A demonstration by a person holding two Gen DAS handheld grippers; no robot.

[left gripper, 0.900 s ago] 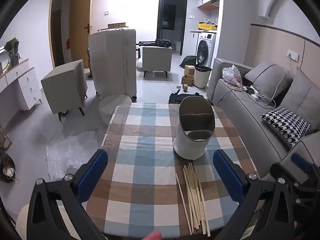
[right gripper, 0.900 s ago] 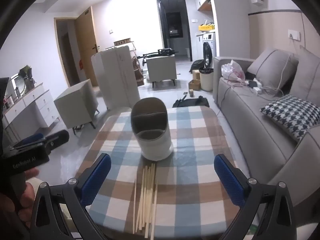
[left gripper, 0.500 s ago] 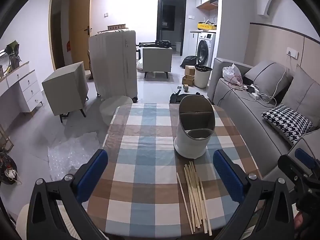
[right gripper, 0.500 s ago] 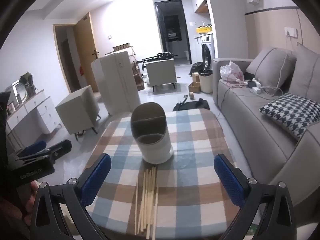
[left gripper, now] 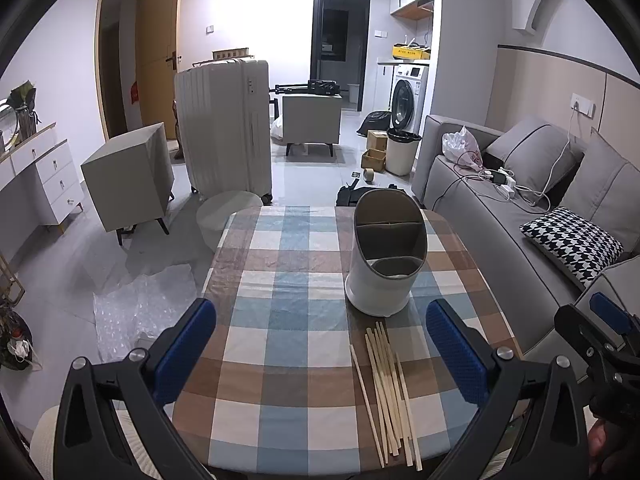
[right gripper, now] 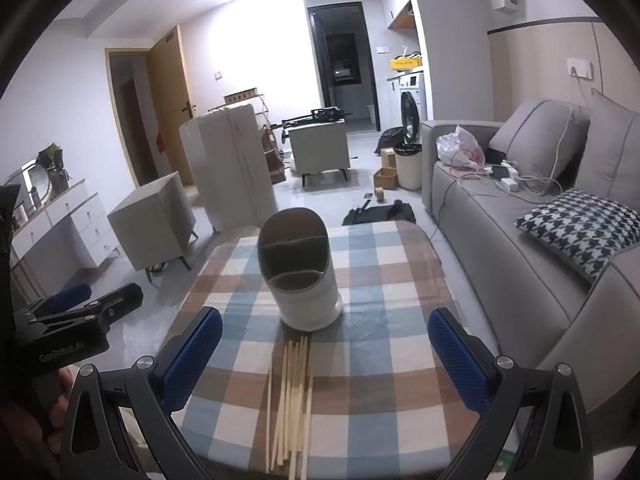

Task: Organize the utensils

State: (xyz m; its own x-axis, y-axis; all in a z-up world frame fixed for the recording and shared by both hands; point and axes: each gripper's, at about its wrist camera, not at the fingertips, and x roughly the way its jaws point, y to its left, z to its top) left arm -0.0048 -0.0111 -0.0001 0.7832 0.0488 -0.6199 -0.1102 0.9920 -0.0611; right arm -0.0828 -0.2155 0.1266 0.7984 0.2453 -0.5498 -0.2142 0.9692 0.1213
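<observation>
Living room with sofa, checked table [left gripper: 280, 320]: since a moment ago both cameras only drifted slightly, nothing picked, task not started. Left gripper [left gripper: 320, 344] and right gripper [right gripper: 325, 344] gape wide, empty. Chopsticks [left gripper: 386, 392] lie bundled near table's front edge, long axis pointing at white holder [left gripper: 380, 280] just beyond.

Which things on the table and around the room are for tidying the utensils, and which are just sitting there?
For the job:
- chopsticks lying loose on the checked table
- white utensil holder with empty compartments
- left claw and right claw, both open

Just lying about:
- suitcase
- sofa with houndstooth pillow
- washing machine
- bin
</observation>
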